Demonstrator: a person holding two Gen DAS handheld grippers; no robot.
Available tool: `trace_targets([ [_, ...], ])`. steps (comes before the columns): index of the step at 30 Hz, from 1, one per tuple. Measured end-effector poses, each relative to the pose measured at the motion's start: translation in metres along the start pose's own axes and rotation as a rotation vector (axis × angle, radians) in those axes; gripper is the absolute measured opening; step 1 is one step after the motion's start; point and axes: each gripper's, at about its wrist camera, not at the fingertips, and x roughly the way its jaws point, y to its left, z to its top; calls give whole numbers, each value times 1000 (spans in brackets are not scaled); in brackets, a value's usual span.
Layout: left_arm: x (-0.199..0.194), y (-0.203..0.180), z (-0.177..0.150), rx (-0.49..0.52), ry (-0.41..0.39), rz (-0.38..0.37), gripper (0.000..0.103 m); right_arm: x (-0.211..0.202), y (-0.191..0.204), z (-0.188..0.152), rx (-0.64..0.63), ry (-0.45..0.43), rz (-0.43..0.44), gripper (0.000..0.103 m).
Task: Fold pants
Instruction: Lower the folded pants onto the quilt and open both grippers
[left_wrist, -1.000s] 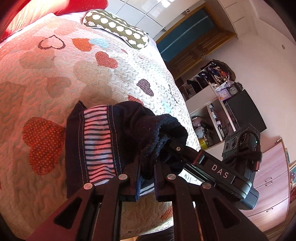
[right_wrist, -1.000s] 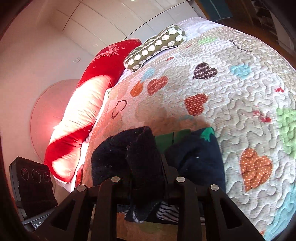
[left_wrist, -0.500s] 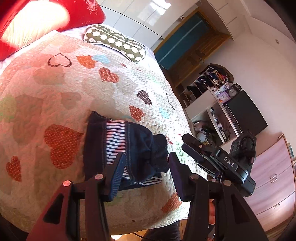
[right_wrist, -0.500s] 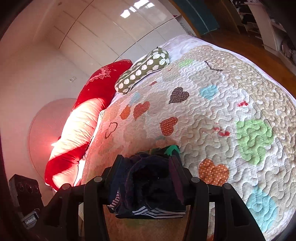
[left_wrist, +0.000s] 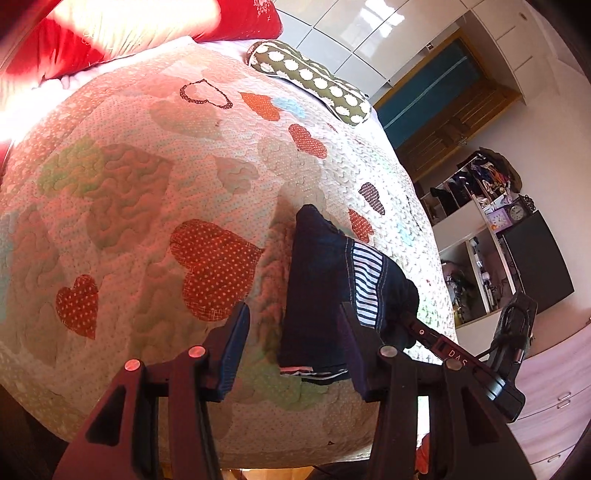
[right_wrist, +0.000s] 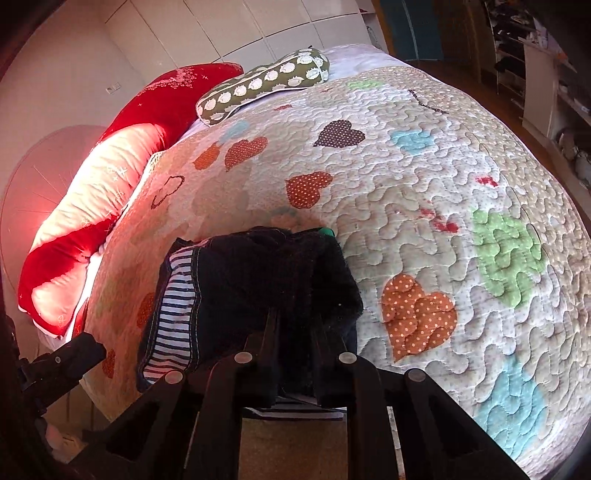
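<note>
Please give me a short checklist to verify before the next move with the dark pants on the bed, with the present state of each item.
1. Left gripper free of the cloth: ok, jaws open, nothing held.
2. Right gripper holding the pants: ok, shut on the near edge.
3. Pants resting on the quilt: ok, near its front edge.
4. Fold tidy: not ok, top layer bunched, striped lining exposed.
5. Layers underneath aligned: cannot tell.

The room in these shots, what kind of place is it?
Most likely a home bedroom: a bed under a heart-patterned quilt, a red pillow and a spotted bolster at its head, and cluttered shelves alongside. The folded pants lie on the quilt.
</note>
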Motion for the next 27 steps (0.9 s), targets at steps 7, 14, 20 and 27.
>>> trace_targets([
  [7, 36, -33, -10, 109, 47, 53, 47, 7, -4, -3, -12, 3, -41, 19],
  [14, 77, -35, -24, 180, 150, 215, 47, 14, -15, -5, -9, 7, -97, 62],
  [20, 38, -27, -8, 129, 51, 69, 50, -3, -49, -4, 135, -37, 109, 65],
  [27, 74, -6, 22, 26, 94, -8, 60, 22, -52, -1, 172, 4, 204, 72],
])
